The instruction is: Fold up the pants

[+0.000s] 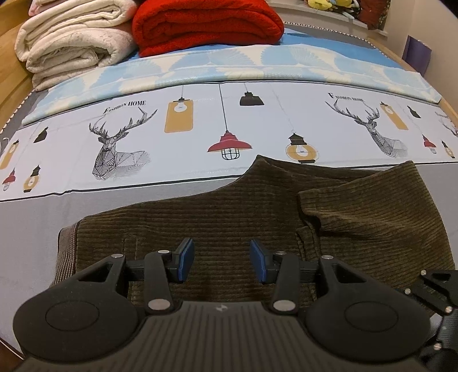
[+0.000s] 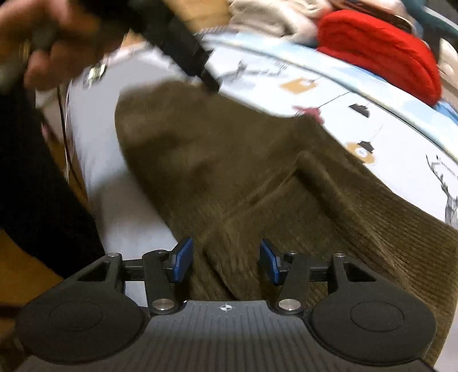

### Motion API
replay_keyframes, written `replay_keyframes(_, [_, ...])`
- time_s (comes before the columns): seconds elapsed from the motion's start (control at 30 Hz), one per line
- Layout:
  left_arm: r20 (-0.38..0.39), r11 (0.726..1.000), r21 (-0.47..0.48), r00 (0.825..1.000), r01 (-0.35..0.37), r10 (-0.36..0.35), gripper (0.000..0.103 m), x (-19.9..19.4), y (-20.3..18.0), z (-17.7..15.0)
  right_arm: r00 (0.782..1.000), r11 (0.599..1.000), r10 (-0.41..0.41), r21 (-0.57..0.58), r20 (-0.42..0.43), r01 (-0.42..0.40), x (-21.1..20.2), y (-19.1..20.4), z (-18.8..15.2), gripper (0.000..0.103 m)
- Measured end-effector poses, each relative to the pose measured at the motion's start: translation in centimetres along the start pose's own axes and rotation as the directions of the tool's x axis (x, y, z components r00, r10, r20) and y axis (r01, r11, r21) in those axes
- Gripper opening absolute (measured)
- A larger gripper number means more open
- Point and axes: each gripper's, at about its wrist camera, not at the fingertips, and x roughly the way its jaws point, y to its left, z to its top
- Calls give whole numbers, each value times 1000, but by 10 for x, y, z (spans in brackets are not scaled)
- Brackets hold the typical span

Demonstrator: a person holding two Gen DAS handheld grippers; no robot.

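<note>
1. Both grippers hung just above the pants (image 1: 229, 217), nearest to the cameras; the left gripper (image 1: 221, 264) had its blue pads apart with nothing clamped, only cloth below them.
2. On the right gripper (image 2: 226, 261) the jaws stood apart too, over a fold of the cloth, and the pads did not press on it.
3. Those pants, of brown ribbed cloth like corduroy, lay on the near part of the bed (image 1: 34, 234), already folded in part: one flap (image 1: 372, 206) lay over the rest on the right side, and a lighter band (image 1: 67, 251) showed at the left end.
4. I judged the cloth soft and rather thick, not slippery and not fragile; it would bend easily but sag when lifted at one point only.
5. So the good places to take hold seemed the free edge of the flap and the band, pinching all layers together.
6. Farther off were a printed sheet (image 1: 200, 128) with deer and lamps, then a red blanket (image 1: 206, 25) and a cream one (image 1: 71, 43).
7. Motion blurred the right view strongly; a hand (image 2: 54, 37) with a dark tool showed at top left, surely the other gripper.
8. Cut off were the near edge of the pants and their right end.
</note>
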Motion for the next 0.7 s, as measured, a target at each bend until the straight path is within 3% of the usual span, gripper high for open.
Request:
replay_keyframes(0.07, [1, 1000, 4, 1000, 1, -1, 48, 0, -2, 1, 1000, 1000, -5, 24, -14, 5, 2, -4, -3, 48])
replay_keyframes(0.1, [1, 1000, 6, 1000, 1, -1, 48, 0, -3, 1, 1000, 999, 27, 47, -9, -27, 1, -7, -4, 40])
replay_keyframes(0.13, [2, 1000, 8, 1000, 2, -2, 48, 0, -4, 2, 998, 996, 67, 62, 0, -67, -2, -9, -3, 19])
replay_keyframes(0.4, [6, 1000, 17, 1000, 5, -5, 48, 0, -8, 2, 971, 971, 238, 18, 39, -239, -36, -10, -12, 13])
replay_keyframes(0.5, [4, 1000, 20, 1000, 2, -2, 48, 2, -9, 2, 982, 983, 184, -18, -52, -185, -22, 0, -22, 18])
replay_keyframes(0.63, [3, 1000, 25, 1000, 9, -9, 48, 2, -13, 1, 994, 982, 83, -163, -64, -93, -13, 24, -27, 57])
replay_keyframes(0.7, [2, 999, 34, 1000, 10, -10, 48, 2, -15, 1, 998, 981, 36, -188, -55, -46, -8, 29, -26, 67])
